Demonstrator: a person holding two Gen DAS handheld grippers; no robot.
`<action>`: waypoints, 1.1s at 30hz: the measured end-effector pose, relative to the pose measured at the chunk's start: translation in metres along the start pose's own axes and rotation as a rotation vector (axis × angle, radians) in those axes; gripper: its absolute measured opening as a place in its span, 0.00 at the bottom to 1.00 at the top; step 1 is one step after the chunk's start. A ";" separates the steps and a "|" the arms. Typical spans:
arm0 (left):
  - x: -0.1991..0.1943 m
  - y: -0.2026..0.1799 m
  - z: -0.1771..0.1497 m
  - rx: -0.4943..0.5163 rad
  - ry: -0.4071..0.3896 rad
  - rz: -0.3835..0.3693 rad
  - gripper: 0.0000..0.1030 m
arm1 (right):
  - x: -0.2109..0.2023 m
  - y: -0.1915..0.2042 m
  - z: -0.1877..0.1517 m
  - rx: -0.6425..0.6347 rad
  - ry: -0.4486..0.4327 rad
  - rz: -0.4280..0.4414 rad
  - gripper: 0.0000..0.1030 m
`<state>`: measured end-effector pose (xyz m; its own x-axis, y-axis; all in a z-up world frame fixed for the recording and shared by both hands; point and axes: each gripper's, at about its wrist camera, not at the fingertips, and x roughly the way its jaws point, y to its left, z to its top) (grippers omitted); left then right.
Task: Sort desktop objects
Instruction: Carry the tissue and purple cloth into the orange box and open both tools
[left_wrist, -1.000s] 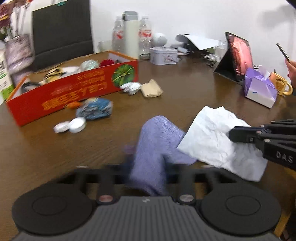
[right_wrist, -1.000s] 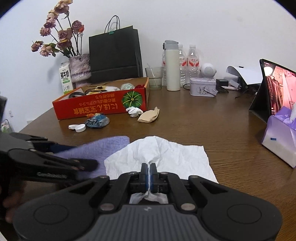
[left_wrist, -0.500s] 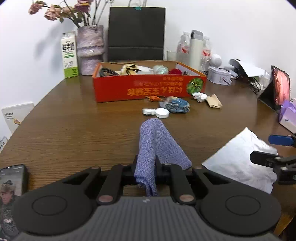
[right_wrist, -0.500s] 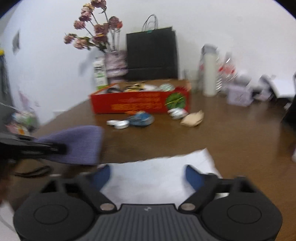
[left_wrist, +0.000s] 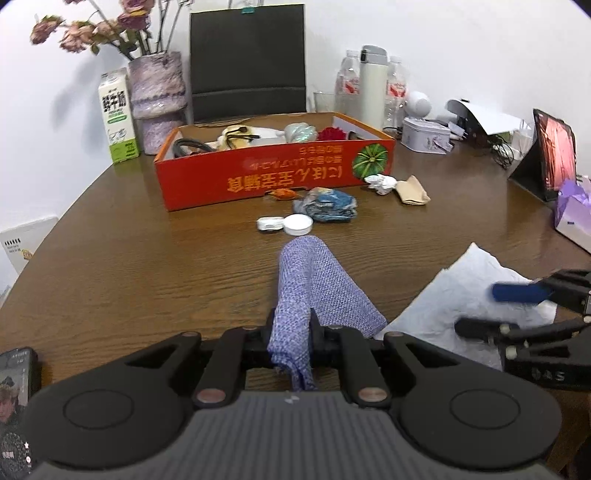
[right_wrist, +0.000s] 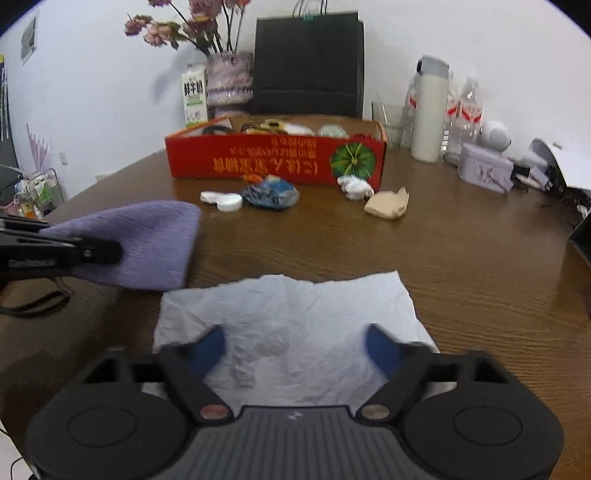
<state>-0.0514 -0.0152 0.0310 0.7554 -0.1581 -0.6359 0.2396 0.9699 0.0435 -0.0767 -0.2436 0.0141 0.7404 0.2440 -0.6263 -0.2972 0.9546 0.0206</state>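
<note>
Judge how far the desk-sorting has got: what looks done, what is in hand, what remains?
Done: several items already lie in the red box. In hand: the left tongs are shut on the purple cloth; the right tongs are closing over the white paper sheet without pressing it. Left: the white caps, blue wrapper, crumpled tissue and tan packet sit on the table.

Office: meeting table (left_wrist: 147, 266), tablet (left_wrist: 554, 151), papers (left_wrist: 484, 118).
</note>
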 end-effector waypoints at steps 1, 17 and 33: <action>-0.001 -0.005 0.002 0.014 0.001 0.011 0.13 | -0.002 0.003 0.000 -0.001 -0.010 0.011 0.16; -0.019 -0.006 0.038 -0.043 -0.064 -0.011 0.13 | -0.033 -0.024 0.007 0.137 -0.176 0.059 0.00; 0.070 0.088 0.216 -0.134 -0.182 -0.002 0.13 | 0.014 -0.054 0.192 0.141 -0.363 0.050 0.00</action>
<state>0.1545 0.0194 0.1573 0.8555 -0.1794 -0.4857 0.1676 0.9835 -0.0681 0.0651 -0.2590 0.1539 0.8995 0.3118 -0.3061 -0.2718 0.9478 0.1667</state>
